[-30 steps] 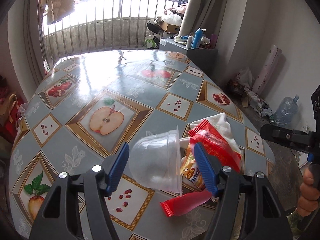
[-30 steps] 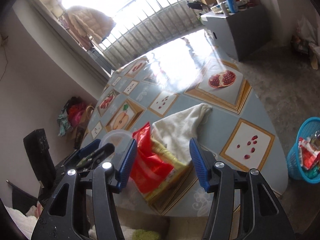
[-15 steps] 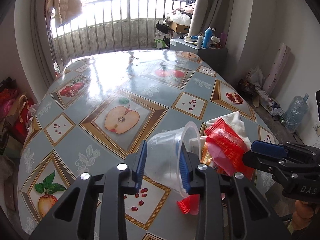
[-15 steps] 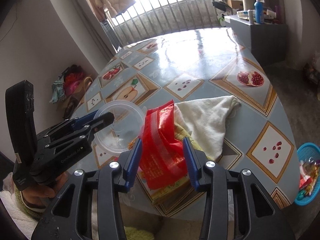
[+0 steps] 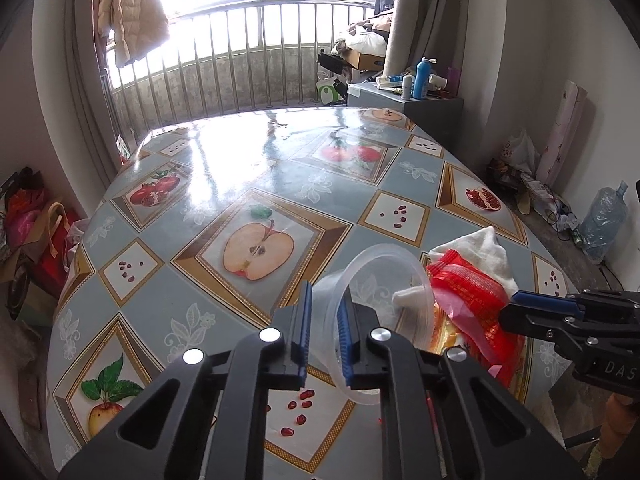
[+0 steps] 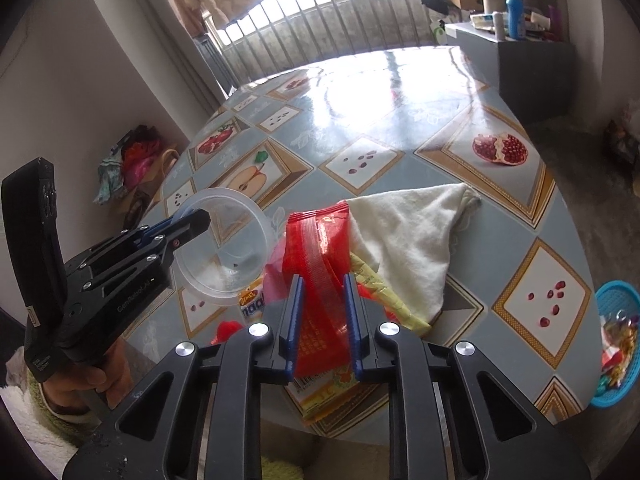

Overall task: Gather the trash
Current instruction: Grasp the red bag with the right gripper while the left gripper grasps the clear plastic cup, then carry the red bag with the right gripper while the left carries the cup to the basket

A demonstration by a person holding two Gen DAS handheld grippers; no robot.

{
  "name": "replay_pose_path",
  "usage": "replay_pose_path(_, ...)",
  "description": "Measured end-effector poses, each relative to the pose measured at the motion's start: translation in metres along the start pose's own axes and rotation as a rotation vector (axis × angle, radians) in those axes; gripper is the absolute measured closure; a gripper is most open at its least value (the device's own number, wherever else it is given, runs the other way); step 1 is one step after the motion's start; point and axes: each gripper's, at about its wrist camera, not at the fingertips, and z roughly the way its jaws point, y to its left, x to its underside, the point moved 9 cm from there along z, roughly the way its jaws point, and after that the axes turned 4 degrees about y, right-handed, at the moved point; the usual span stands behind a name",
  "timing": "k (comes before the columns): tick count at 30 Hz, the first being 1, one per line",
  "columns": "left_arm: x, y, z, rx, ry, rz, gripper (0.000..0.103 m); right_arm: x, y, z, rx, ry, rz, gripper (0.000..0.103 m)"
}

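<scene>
Trash beside the white cloth (image 6: 404, 236) is light and crushable — clear plastic cup (image 5: 376, 312) wall is being pinched by the closing left gripper (image 5: 323, 336), red wrapper (image 6: 320, 256) by the closing right gripper (image 6: 322, 320).

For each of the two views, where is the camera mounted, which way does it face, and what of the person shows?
Left wrist: on the left gripper, looking down across the table toward the window; jaws closing on the clear cup; fingers of the other hand at the right edge.
Right wrist: on the right gripper, jaws closing on the red wrapper; the left hand shows.
Shared: cup, wrapper, white cloth.
</scene>
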Motion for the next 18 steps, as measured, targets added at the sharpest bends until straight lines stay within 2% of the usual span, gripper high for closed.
replay_pose_path(9,-0.006,0.009,0.0,-0.006,-0.023,-0.029,0.097,-0.009,-0.002,-0.014,-0.031,-0.037,0.036,0.087)
replay_pose_path(18,-0.016,0.02,-0.008,-0.021,-0.063,-0.054,0.097,-0.019,-0.007,-0.033,-0.052,-0.082,0.072,0.088)
